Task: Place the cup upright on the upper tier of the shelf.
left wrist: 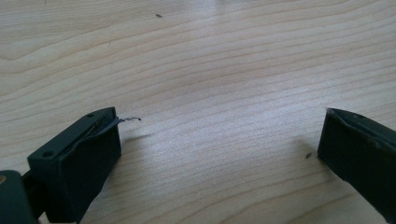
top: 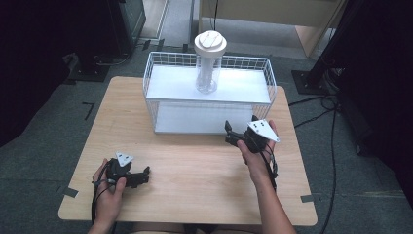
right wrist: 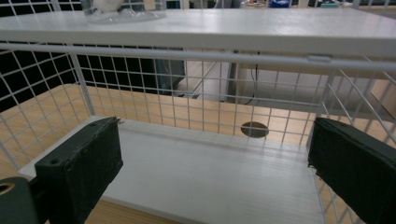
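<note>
The left hand-held gripper [top: 144,176] rests low on the wooden bench [top: 195,170], well in front of the white wire rack [top: 209,92], jaws spread wide and empty. The right hand-held gripper [top: 233,134] sits just before the rack's lower shelf [right wrist: 210,172], jaws apart, holding nothing. On the rack's upper shelf [top: 170,85] stands a tall clear canister [top: 208,66], upright, capped with a broad white ribbed lid [top: 210,43].

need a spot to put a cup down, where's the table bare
Bare wood lies between the left gripper and right gripper, and along the table near edge. The back is crowded by the wire rack holding a clear jar.
</note>
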Demonstrator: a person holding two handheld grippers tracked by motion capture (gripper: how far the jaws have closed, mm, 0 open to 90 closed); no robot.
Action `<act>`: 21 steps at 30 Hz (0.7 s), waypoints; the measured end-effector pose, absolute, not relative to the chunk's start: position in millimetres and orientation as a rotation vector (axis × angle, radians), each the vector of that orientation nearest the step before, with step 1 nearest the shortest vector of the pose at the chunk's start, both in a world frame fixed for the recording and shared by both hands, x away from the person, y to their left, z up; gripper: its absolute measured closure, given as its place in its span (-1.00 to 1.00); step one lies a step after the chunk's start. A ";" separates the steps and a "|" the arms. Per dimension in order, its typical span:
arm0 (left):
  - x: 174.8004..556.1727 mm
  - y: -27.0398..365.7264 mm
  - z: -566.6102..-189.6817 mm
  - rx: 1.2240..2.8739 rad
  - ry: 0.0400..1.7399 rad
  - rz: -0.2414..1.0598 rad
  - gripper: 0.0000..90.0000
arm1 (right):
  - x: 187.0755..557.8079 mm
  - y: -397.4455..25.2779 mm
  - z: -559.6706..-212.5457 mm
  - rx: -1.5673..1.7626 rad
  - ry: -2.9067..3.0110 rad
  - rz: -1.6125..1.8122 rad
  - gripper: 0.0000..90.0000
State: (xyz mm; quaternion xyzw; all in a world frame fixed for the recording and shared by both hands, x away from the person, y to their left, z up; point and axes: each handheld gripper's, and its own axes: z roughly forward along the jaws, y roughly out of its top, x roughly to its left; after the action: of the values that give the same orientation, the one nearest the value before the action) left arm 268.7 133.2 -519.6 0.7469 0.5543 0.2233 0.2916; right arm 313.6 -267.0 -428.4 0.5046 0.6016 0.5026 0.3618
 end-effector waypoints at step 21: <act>268.7 133.2 -519.5 1.992 1.477 0.595 -1.00 | 283.6 -309.7 -472.3 1.416 1.535 1.211 -0.93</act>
State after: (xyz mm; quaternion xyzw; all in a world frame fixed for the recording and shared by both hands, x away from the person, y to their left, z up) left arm 268.7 133.2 -519.5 0.7473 0.5539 0.2232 0.2914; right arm 283.6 -309.7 -472.3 0.5483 0.5943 0.4686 0.3558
